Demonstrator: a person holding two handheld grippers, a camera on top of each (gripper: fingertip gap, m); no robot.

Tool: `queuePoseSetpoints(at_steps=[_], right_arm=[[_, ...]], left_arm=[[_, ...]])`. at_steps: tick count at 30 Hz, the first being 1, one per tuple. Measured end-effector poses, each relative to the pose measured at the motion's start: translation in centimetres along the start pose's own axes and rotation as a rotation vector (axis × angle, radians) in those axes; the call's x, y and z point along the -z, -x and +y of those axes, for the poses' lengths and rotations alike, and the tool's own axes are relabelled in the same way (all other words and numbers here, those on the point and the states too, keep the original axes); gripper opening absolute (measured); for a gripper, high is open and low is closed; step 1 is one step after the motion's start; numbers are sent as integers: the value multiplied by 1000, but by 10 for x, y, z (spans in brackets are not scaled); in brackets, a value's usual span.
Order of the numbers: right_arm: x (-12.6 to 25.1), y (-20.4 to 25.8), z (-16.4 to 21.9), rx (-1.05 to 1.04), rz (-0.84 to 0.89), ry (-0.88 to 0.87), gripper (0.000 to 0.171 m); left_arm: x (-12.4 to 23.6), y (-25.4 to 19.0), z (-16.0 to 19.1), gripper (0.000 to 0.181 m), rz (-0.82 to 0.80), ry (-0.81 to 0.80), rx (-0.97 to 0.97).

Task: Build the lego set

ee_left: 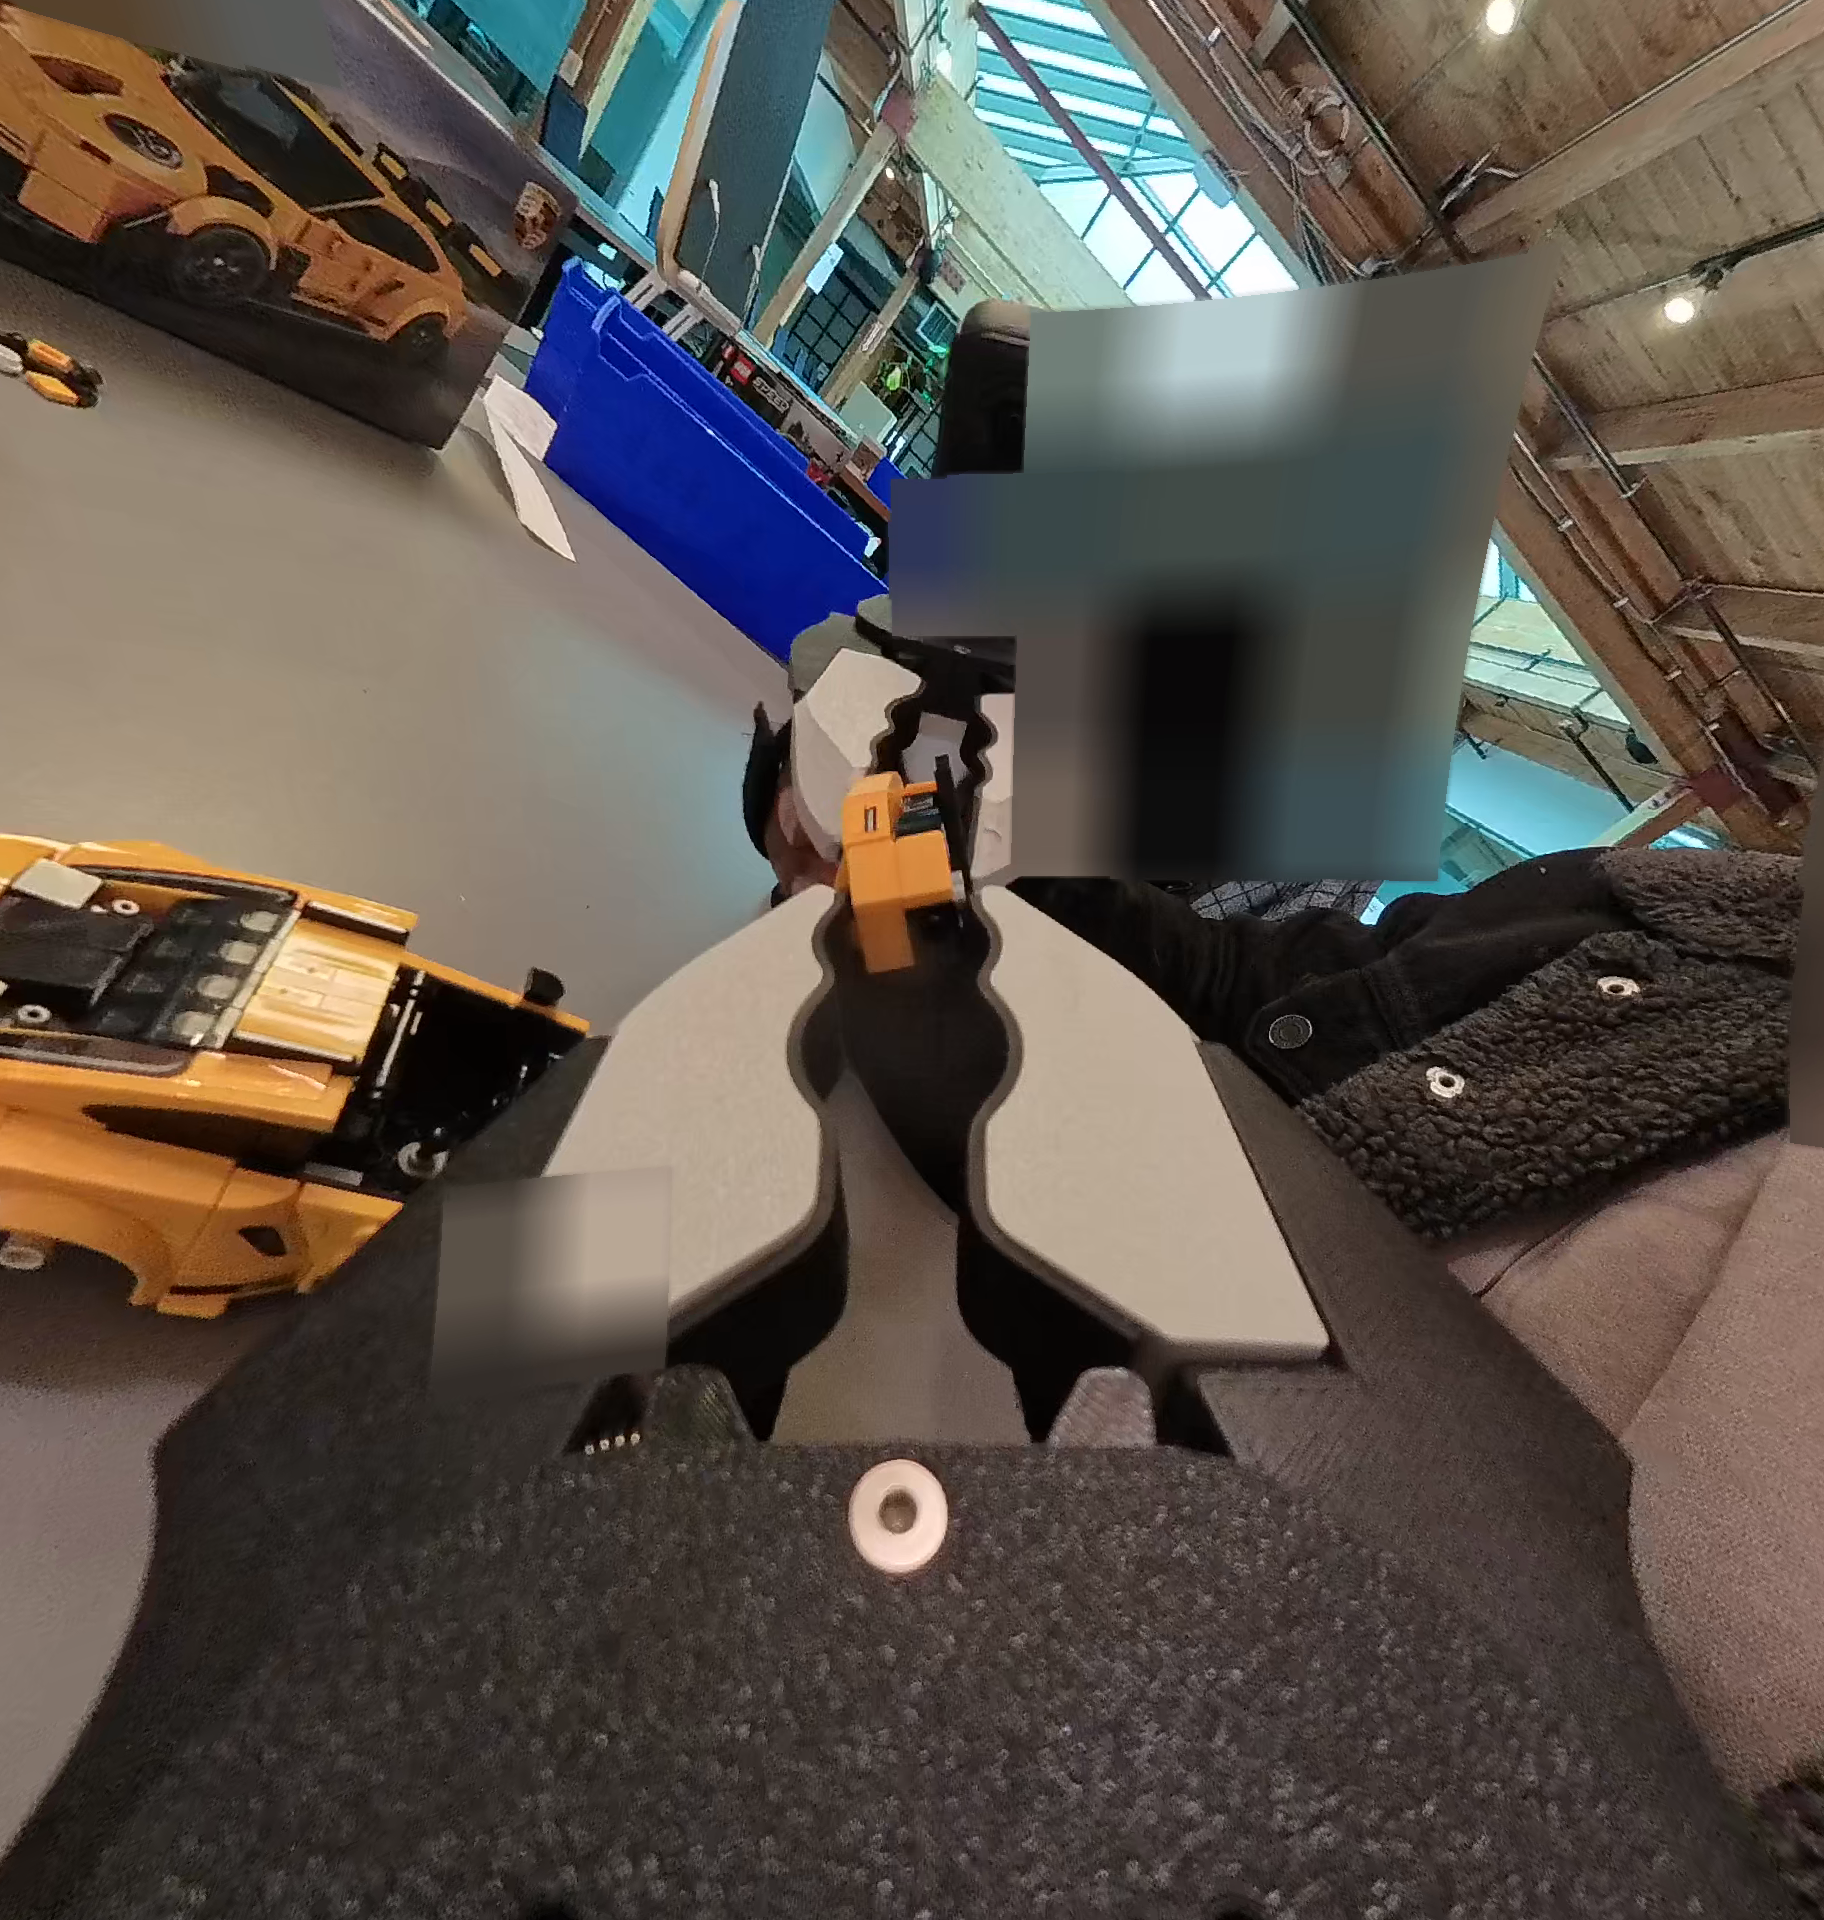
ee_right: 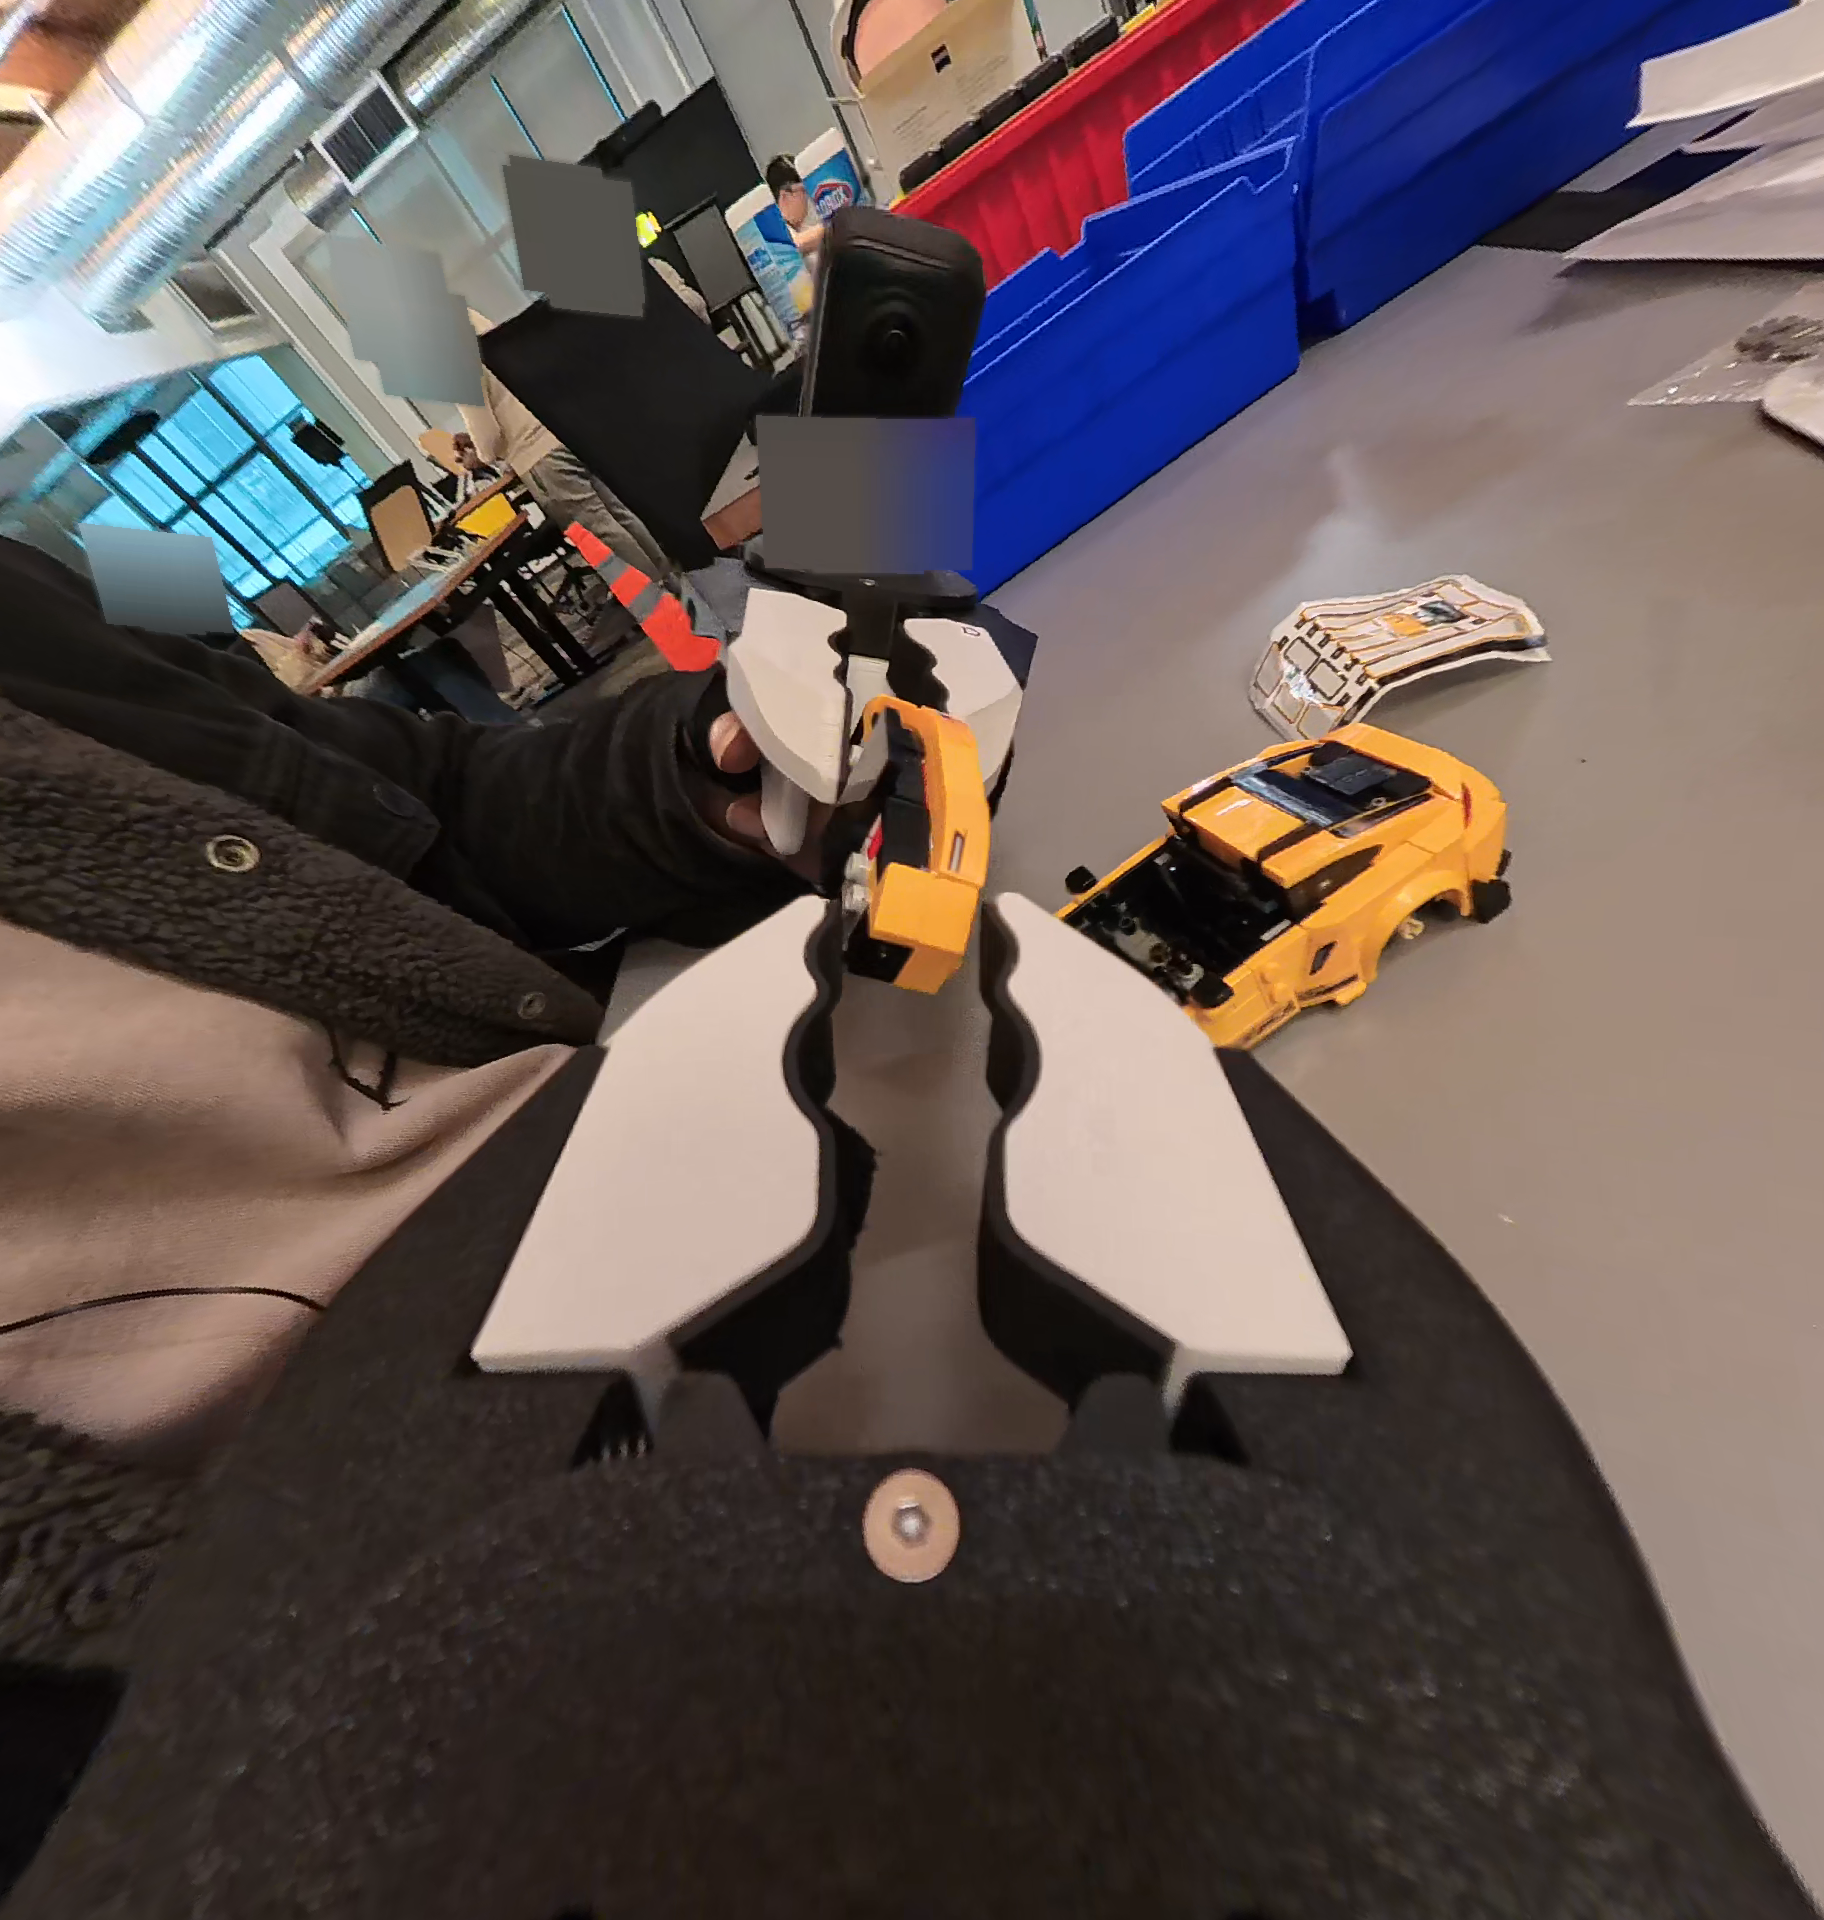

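Observation:
A small yellow and black lego sub-assembly (ee_left: pixel 892 883) is held in the air between both grippers. My left gripper (ee_left: pixel 903 904) is shut on one end of it. My right gripper (ee_right: pixel 908 909) closes on the other end (ee_right: pixel 923 883), with both fingertips against its sides. In each view the other gripper faces mine across the piece: the right one in the left wrist view (ee_left: pixel 934 748), the left one in the right wrist view (ee_right: pixel 866 717). The partly built yellow car (ee_right: pixel 1303 883) sits on the grey table (ee_right: pixel 1510 1143) with its rear open, and also shows in the left wrist view (ee_left: pixel 160 1039).
The set's box (ee_left: pixel 212 208) stands at the back, with small loose parts (ee_left: pixel 35 358) beside it. Blue bins (ee_right: pixel 1147 364) line the table's far side. A sticker sheet (ee_right: pixel 1396 655) and part bags (ee_right: pixel 1781 353) lie beyond the car. A person's dark jacket (ee_right: pixel 264 831) is close by. Only a small space, under 4 cm, lies between the two pairs of fingers.

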State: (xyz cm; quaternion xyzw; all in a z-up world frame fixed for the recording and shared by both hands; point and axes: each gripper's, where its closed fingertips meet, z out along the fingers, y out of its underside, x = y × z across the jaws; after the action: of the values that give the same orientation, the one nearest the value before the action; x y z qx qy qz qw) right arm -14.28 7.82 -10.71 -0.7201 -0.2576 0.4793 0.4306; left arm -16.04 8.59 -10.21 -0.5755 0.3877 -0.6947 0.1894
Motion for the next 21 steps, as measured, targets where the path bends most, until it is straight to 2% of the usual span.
queuePoseSetpoints(at_steps=[5, 21], right_arm=[[-4, 0, 4, 70, 37, 24, 30], [-1, -3, 2, 72, 51, 15, 24]], left_arm=[[0, 1, 1, 20, -8, 4, -4], [-1, 2, 2, 20, -20, 20, -14]])
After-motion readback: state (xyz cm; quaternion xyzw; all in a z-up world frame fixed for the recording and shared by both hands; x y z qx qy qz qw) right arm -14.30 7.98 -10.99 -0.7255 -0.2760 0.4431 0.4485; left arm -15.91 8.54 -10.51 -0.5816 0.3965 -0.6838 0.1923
